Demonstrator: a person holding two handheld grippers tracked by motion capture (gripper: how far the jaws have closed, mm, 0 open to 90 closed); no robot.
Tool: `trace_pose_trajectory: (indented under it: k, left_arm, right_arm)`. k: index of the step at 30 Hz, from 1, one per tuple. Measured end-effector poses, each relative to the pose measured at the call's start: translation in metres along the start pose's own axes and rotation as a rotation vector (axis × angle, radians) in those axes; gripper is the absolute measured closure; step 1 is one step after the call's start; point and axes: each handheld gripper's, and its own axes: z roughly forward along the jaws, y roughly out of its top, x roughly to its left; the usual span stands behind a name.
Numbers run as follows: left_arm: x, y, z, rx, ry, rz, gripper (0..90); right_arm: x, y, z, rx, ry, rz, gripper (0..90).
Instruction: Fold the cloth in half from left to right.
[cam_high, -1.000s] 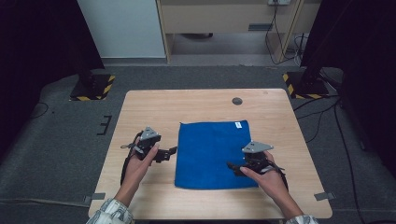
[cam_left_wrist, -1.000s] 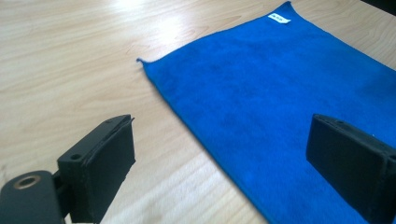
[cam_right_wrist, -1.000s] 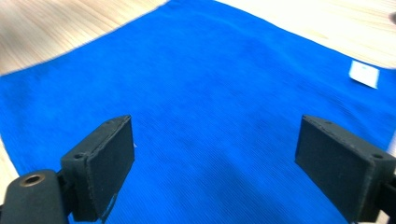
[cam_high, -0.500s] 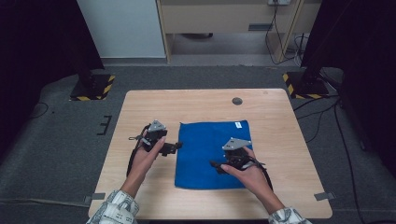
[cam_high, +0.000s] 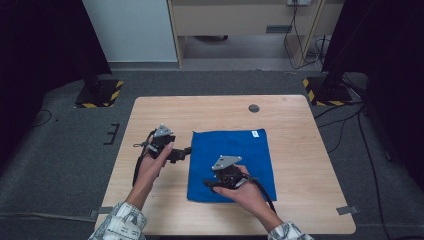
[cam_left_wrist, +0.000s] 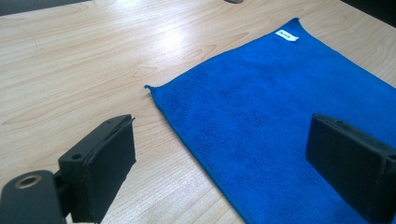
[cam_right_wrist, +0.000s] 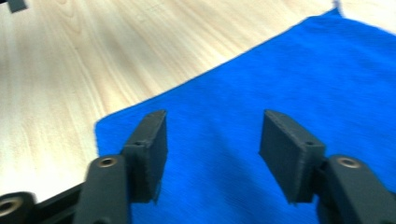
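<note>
A blue cloth (cam_high: 240, 155) lies flat on the wooden table (cam_high: 300, 130), with a white tag (cam_high: 255, 133) at its far right corner. My left gripper (cam_high: 186, 151) hovers at the cloth's left edge. In the left gripper view (cam_left_wrist: 229, 163) its jaws stand wide open over that edge of the cloth (cam_left_wrist: 280, 107). My right gripper (cam_high: 208, 184) is over the near left part of the cloth. Its jaws have just been closing and are half open in the right gripper view (cam_right_wrist: 212, 154). Nothing is pinched between them; the cloth (cam_right_wrist: 261, 84) lies flat below.
A small dark round disc (cam_high: 254, 108) sits in the table near its far edge. Bare wood lies left of the cloth (cam_left_wrist: 70, 70) and to its right. Black stands with yellow-striped bases (cam_high: 100, 94) flank the table on the floor.
My right gripper has slid left across the cloth toward its near left corner, and its jaws have narrowed. My left gripper has barely shifted.
</note>
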Motion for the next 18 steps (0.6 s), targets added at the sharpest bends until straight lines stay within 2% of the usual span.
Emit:
trace_pose_trajectory:
  k: [2, 3, 5, 8, 12, 18]
  left_arm:
    - [-0.002, 0.001, -0.002, 0.004, 0.012, 0.02, 7.5]
    - [-0.003, 0.001, -0.001, -0.002, 0.004, 0.032, 7.5]
    - [-0.003, 0.001, 0.002, -0.009, -0.02, 0.025, 7.3]
    - [0.0, 0.0, 0.006, -0.007, -0.011, 0.009, 7.3]
    - [0.002, -0.002, 0.003, -0.011, 0.001, -0.009, 7.4]
    - [0.001, -0.001, -0.003, -0.014, 0.008, 0.0, 7.4]
  right_arm:
    - [0.005, 0.001, 0.006, -0.001, 0.018, 0.0, 47.0]
    - [0.007, 0.002, 0.009, -0.002, 0.028, -0.004, 49.2]
    - [0.013, 0.004, 0.016, -0.002, 0.041, -0.006, 53.7]
    - [0.019, 0.006, 0.023, 0.009, 0.051, -0.014, 58.0]
    - [0.025, 0.009, 0.024, 0.01, 0.041, -0.024, 64.6]
    - [0.031, 0.011, 0.022, 0.004, 0.047, -0.031, 73.6]
